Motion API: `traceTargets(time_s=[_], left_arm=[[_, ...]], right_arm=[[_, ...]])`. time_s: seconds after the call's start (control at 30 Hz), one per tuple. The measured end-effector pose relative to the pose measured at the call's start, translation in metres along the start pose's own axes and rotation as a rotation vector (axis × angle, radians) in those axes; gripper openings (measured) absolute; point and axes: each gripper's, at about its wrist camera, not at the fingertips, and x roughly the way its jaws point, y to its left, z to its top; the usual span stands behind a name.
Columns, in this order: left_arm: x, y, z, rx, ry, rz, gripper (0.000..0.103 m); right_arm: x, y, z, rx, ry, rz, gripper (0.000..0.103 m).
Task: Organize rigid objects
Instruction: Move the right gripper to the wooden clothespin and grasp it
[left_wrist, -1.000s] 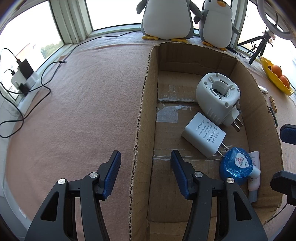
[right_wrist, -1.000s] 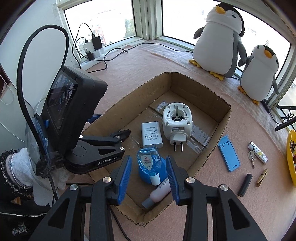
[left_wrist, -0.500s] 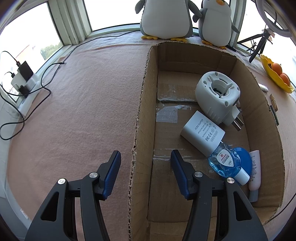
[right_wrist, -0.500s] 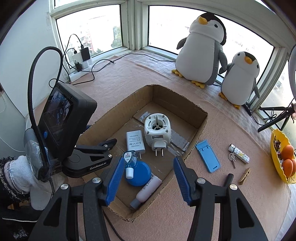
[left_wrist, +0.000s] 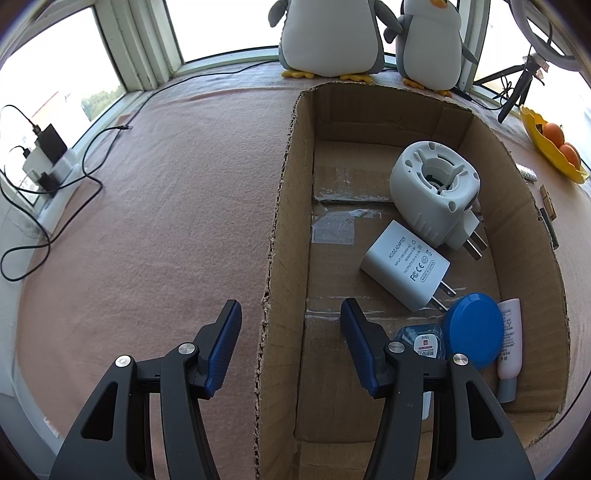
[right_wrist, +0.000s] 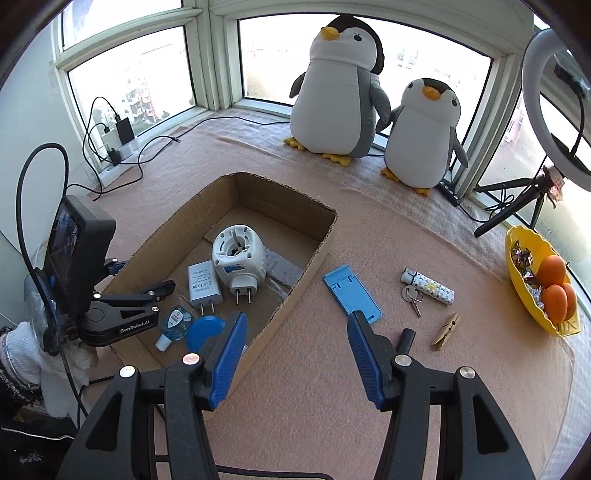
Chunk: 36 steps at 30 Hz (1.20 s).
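Note:
An open cardboard box (left_wrist: 273, 258) holds a white plug-in device (left_wrist: 432, 192), a white AC adapter (left_wrist: 404, 266), a blue round lid (left_wrist: 474, 330), a white tube (left_wrist: 509, 343) and a small clear-blue bottle (left_wrist: 421, 339). My left gripper (left_wrist: 290, 314) stands open astride the box's left wall, and its pads do not touch the cardboard. My right gripper (right_wrist: 297, 315) hangs open and empty above the box's right wall. On the carpet to its right lie a blue phone stand (right_wrist: 351, 291), a patterned lighter (right_wrist: 430, 286) with keys (right_wrist: 412, 297), a clothespin (right_wrist: 445, 328) and a black cylinder (right_wrist: 404, 339).
Two plush penguins (right_wrist: 340, 92) stand at the window behind the box. A yellow bowl (right_wrist: 517, 288) with oranges sits at the far right, beside a ring-light tripod (right_wrist: 517, 206). Chargers and cables (left_wrist: 48, 166) lie along the left sill.
My right gripper let go of the small blue bottle, which now lies in the box by the blue lid. It opened wider, rose and drew away to the right. The left gripper stayed put.

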Motion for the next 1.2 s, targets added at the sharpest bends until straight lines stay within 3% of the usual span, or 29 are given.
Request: traceTargets(time_s=[0.4, 0.7, 0.8, 0.87, 1.2], left_arm=[[0.0, 0.0, 0.0, 0.0, 0.0, -0.001, 0.056], [0.0, 0.001, -0.001, 0.0, 0.0, -0.001, 0.056], [0.0, 0.001, -0.001, -0.001, -0.001, -0.001, 0.056], [0.0, 0.001, -0.001, 0.0, -0.001, -0.001, 0.056], [0.0, 0.002, -0.002, -0.003, -0.001, -0.003, 0.056]], right_arm=[[0.014, -0.102, -0.012, 0.235, 0.036, -0.082, 0.052], [0.051, -0.16, -0.024, 0.462, 0.125, -0.059, 0.052], [0.063, -0.174, -0.026, 0.527, 0.149, -0.032, 0.05], [0.072, -0.179, -0.026, 0.546, 0.165, -0.029, 0.044], [0.107, -0.187, -0.021, 0.56, 0.232, -0.057, 0.03]])
